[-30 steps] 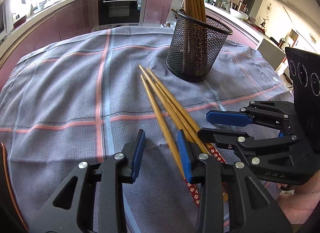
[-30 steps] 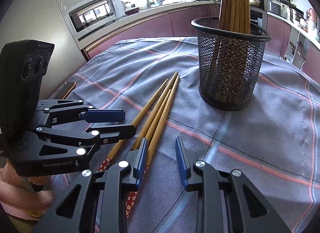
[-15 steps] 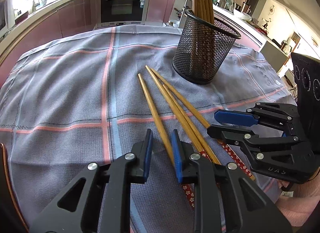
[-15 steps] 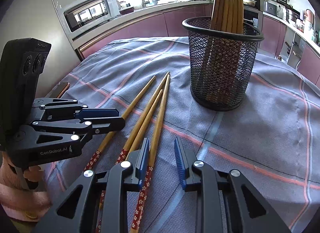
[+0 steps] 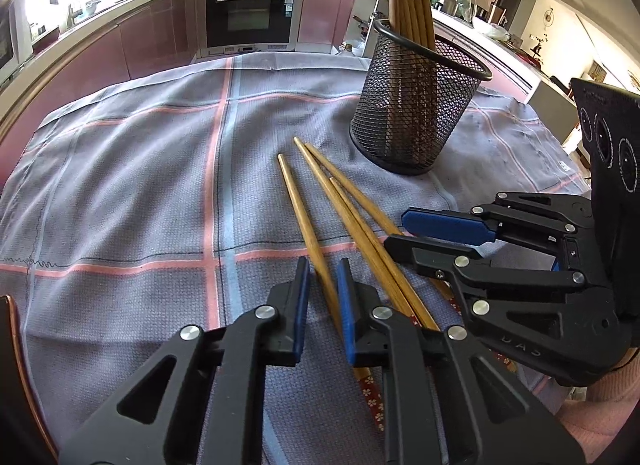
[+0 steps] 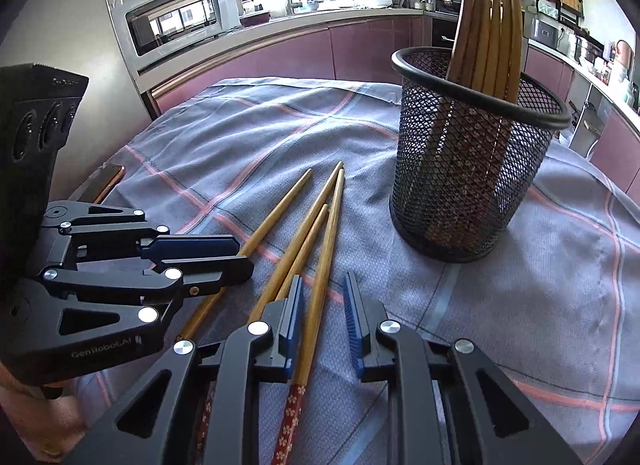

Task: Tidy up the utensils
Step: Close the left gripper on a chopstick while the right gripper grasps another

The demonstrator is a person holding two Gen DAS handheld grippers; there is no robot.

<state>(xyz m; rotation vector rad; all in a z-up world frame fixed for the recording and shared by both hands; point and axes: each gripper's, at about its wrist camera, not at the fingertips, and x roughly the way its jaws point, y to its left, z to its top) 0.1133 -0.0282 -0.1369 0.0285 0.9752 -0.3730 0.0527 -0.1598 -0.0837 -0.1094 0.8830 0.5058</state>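
Picking chopsticks for the cup

My left gripper and right gripper are each closing around one chopstick, not yet pinching, bound for the mesh cup.

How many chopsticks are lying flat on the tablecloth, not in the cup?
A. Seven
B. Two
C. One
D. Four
D: four wooden chopsticks lie side by side on the checked tablecloth, tips pointing toward the black mesh cup, which holds the rest upright.
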